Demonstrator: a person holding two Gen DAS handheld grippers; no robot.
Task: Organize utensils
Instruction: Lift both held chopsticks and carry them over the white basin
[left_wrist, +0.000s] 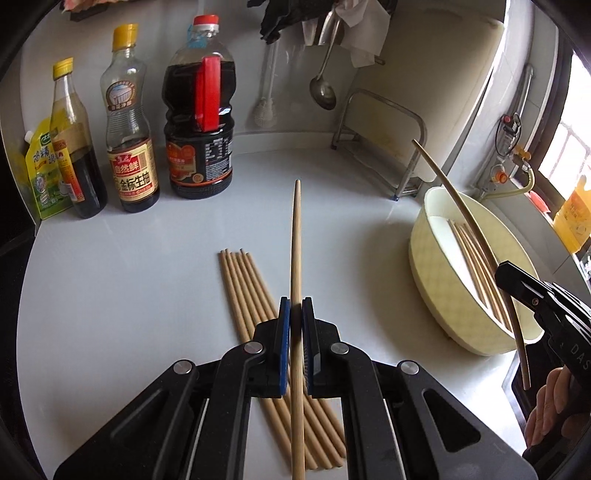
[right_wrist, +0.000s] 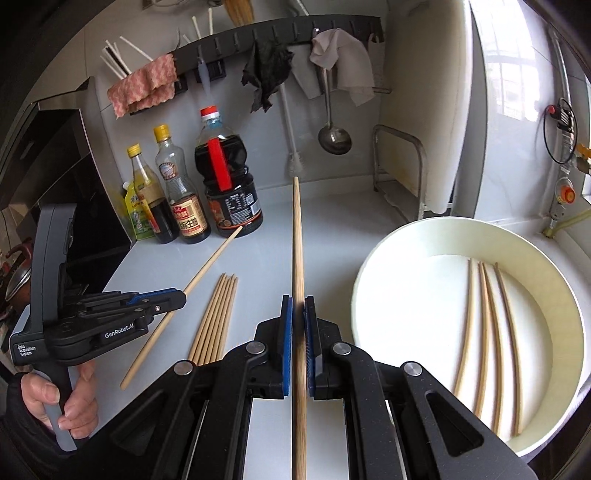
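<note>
Transfer step: left gripper (left_wrist: 295, 314) and right gripper (right_wrist: 298, 314) fingers each clenched on one chopstick (left_wrist: 296, 236). Next: carry both over the bowl (right_wrist: 373, 266), release; bundle (left_wrist: 251, 288) remains mid-worktop.

A home kitchen. Sauce bottles (right_wrist: 218, 192) stand at the back of a pale counter (left_wrist: 129, 277), while a ladle (right_wrist: 332, 136), a bottle brush (right_wrist: 293, 155) and cloths (right_wrist: 144, 88) hang from a wall rail (right_wrist: 280, 33) beside a stove (right_wrist: 74, 206).
</note>
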